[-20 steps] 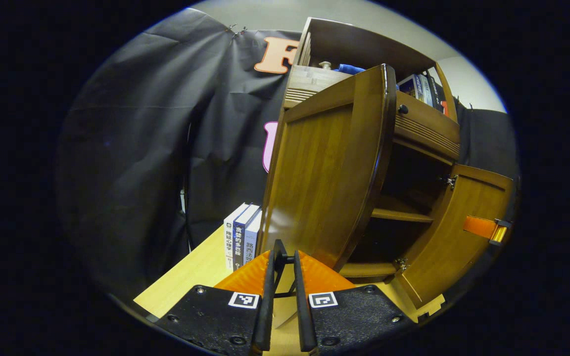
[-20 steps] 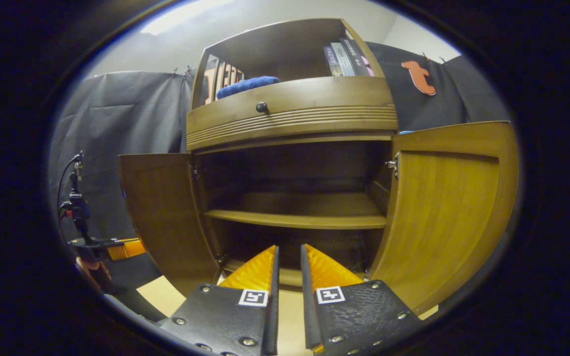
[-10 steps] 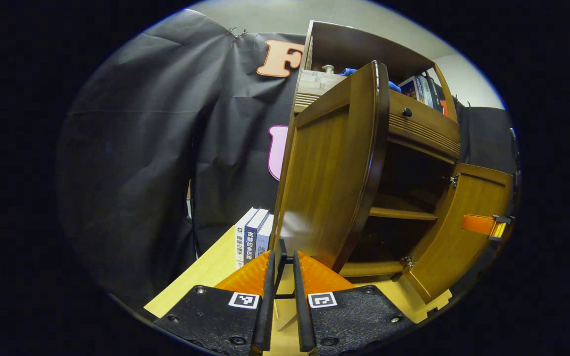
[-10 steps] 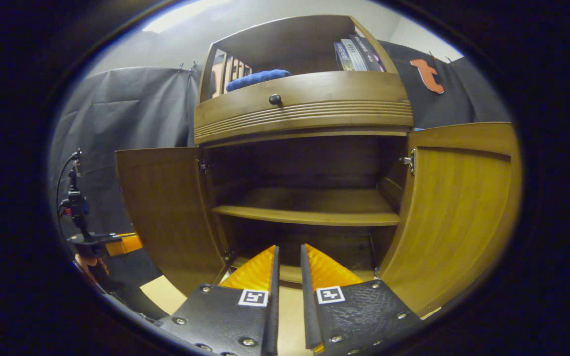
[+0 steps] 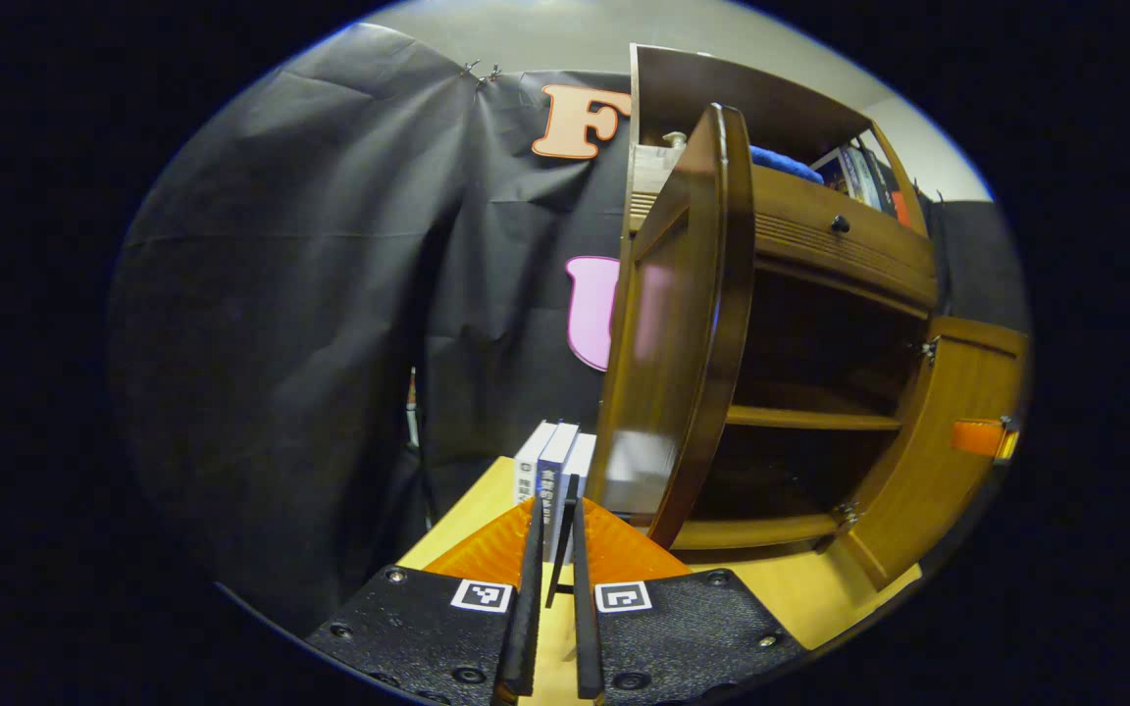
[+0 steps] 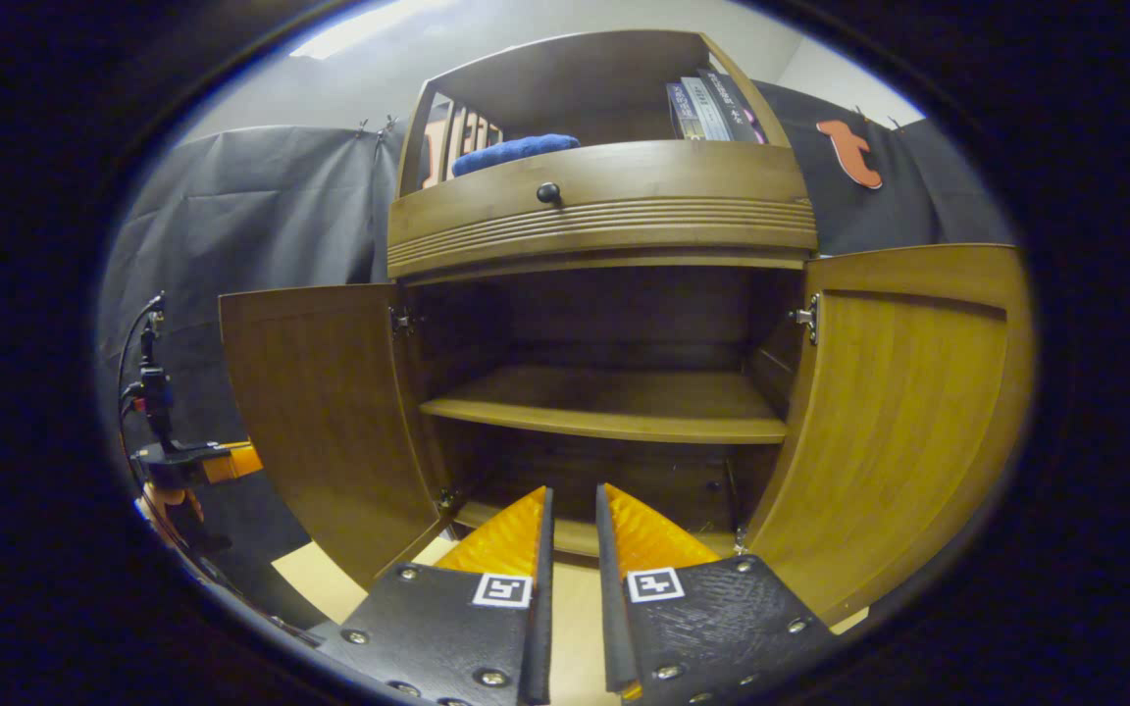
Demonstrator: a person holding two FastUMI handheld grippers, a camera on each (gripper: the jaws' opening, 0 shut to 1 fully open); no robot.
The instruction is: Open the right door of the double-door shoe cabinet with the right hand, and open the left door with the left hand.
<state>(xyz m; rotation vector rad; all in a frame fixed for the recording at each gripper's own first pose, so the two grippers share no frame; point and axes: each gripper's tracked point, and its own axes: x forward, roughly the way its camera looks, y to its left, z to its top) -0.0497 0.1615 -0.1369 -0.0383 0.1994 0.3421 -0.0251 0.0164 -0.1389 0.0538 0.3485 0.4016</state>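
The wooden shoe cabinet (image 6: 604, 211) stands straight ahead in the right gripper view, both doors swung wide. Its left door (image 6: 320, 412) and right door (image 6: 903, 412) flank a dark inside with one bare shelf (image 6: 614, 407). My right gripper (image 6: 570, 490) hovers low before the opening, fingers close together around nothing. The left gripper (image 6: 202, 461) shows far left beyond the left door. In the left gripper view the left door (image 5: 683, 324) stands almost edge-on just beyond my left gripper (image 5: 560, 485), whose fingers are shut on nothing and apart from the door. The right door (image 5: 957, 431) is far right.
The cabinet sits on a light wooden table (image 5: 800, 588). Three upright books (image 5: 550, 461) stand beside the left door's outer face. A closed drawer with a black knob (image 6: 548, 192) sits above the doors. On top lie a blue cloth (image 6: 516, 152) and more books (image 6: 712, 103).
The left door has swung further open, turning nearly edge-on in the left gripper view. The left gripper has shifted left, its fingers a touch closer. The right gripper has barely moved.
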